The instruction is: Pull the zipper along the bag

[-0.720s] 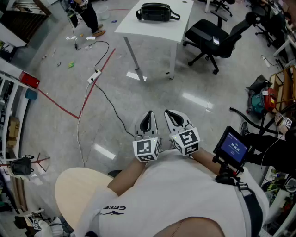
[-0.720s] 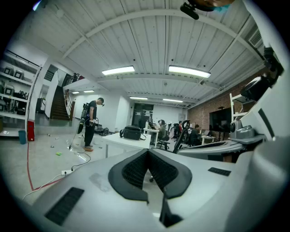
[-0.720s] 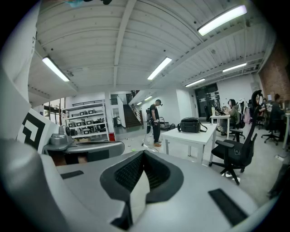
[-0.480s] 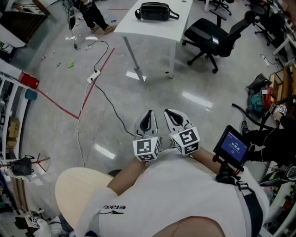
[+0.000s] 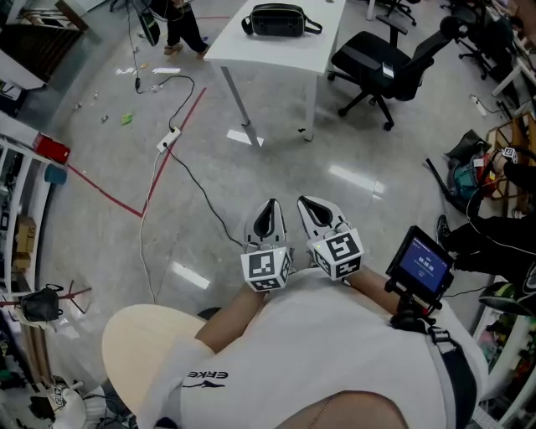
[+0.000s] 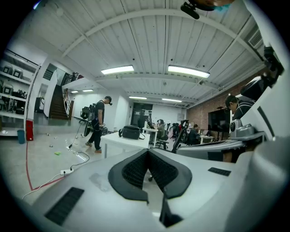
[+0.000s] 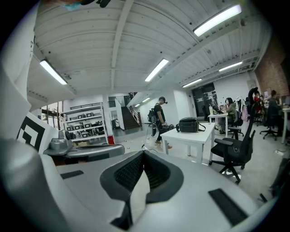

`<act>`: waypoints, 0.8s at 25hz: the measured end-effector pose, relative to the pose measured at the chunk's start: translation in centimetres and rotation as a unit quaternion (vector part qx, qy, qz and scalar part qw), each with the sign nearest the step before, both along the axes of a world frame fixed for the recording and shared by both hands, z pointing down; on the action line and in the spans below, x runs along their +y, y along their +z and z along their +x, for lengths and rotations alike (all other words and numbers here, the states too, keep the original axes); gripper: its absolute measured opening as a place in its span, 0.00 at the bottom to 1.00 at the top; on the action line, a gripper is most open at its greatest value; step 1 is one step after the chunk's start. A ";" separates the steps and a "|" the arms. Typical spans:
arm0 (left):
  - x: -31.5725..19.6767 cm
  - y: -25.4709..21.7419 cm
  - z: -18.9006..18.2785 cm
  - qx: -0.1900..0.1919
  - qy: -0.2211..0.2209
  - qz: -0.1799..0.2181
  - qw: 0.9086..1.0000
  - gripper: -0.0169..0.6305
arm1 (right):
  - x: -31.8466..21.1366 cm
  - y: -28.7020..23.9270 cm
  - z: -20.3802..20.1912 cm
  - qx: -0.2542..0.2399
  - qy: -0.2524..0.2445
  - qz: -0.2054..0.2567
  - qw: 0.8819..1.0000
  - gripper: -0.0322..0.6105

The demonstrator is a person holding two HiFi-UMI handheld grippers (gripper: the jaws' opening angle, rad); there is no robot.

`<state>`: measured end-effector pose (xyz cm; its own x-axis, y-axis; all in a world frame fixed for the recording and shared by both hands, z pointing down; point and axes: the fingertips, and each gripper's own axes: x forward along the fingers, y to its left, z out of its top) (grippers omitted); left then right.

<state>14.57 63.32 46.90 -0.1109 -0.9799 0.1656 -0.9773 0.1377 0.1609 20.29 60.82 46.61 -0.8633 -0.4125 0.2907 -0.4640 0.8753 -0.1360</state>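
Note:
A black bag lies on a white table far across the floor; nothing touches it. It also shows small and distant in the left gripper view as the bag and in the right gripper view as the bag. Both grippers are held side by side close to the person's chest, pointing toward the table. My left gripper is shut with nothing between its jaws, its tips meeting in its own view. My right gripper is likewise shut and empty.
A black office chair stands right of the table. A person walks on the far left by a cable and power strip. Red tape crosses the floor. A round stool sits at my lower left.
The person at the far left has walked rightward toward the table. Both grippers stay where they were, shut.

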 end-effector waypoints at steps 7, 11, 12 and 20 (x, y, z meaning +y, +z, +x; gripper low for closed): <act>0.3 -0.4 -0.5 0.000 0.008 0.002 1.000 0.03 | 0.3 -0.4 -0.6 -0.001 0.011 0.000 1.000 0.06; 0.4 -0.2 -1.0 -0.001 0.014 0.003 1.000 0.03 | 0.5 -0.3 -0.8 0.000 0.024 -0.002 1.000 0.06; 0.6 -0.2 -1.2 -0.002 0.017 0.003 1.000 0.03 | 0.6 -0.3 -0.9 0.001 0.027 -0.001 1.000 0.06; 0.6 0.4 -2.2 0.003 0.027 0.008 1.000 0.03 | 1.1 0.3 -1.7 0.011 0.039 0.000 0.999 0.06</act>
